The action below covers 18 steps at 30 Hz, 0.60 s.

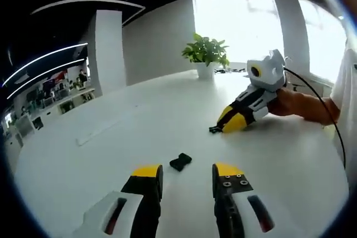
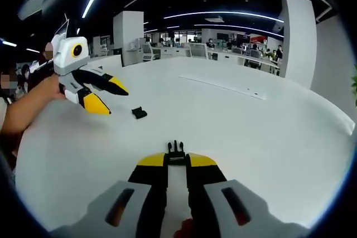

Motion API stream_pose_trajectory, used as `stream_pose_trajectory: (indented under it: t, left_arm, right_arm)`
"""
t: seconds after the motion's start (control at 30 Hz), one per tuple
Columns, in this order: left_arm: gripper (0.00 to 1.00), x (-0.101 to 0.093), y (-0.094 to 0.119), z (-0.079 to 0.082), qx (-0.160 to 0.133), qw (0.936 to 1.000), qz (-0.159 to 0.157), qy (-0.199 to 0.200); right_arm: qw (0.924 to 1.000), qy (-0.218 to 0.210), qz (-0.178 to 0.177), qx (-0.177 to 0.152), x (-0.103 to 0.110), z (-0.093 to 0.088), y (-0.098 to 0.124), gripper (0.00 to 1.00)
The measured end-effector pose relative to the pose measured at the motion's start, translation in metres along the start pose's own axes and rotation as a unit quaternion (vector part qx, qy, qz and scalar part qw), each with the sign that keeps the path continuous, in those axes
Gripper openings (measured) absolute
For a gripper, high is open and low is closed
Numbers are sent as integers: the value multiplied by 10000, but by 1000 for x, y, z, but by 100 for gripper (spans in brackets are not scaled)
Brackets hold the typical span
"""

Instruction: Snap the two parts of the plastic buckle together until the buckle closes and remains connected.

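left tongs: the left gripper (image 1: 187, 178), with yellow-tipped black jaws, stands wide open and holds nothing; in the right gripper view it hangs above the table with its jaws spread (image 2: 109, 97).
right tongs: the right gripper (image 2: 177, 160) has its jaws drawn close on the pronged half of the small black plastic buckle (image 2: 176, 150), whose prongs poke out past the yellow tips; in the left gripper view the same half juts from its tips (image 1: 215, 129).
loose half: the other small black plastic buckle piece (image 1: 181, 161) lies flat on the round white table (image 1: 111, 154), just ahead of the left jaws and between their lines; from the right tongs it sits well ahead and to the left (image 2: 139, 112).
gap between halves: the two pieces are well apart, not touching.
done so far: one half appears gripped; nothing is joined.
left to do: by my reading, the left tongs must close on the loose piece, then both halves need lining up and pressing until they click.
stage: early, judging by the layout.
visibility: both pieces sit in view on or over the table.
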State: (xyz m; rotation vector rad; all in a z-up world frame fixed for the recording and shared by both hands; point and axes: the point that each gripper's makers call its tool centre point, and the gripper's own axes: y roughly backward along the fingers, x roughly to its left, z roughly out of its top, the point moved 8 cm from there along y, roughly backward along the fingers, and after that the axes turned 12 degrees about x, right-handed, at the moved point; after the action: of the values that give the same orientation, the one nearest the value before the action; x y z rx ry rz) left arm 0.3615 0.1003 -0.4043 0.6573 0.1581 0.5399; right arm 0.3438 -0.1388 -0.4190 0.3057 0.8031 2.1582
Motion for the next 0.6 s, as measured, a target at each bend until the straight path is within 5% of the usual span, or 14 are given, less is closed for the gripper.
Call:
stream_pose_trajectory:
  t: [0.37, 0.6]
  left_arm:
    - [36, 3, -15, -8, 297, 9989, -86, -341]
    - [36, 6, -21, -7, 179, 9989, -324, -304]
  right_arm:
    - [10000, 4, 0, -9, 0, 0, 0, 13]
    - [10000, 8, -1, -20, 0, 0, -1, 13]
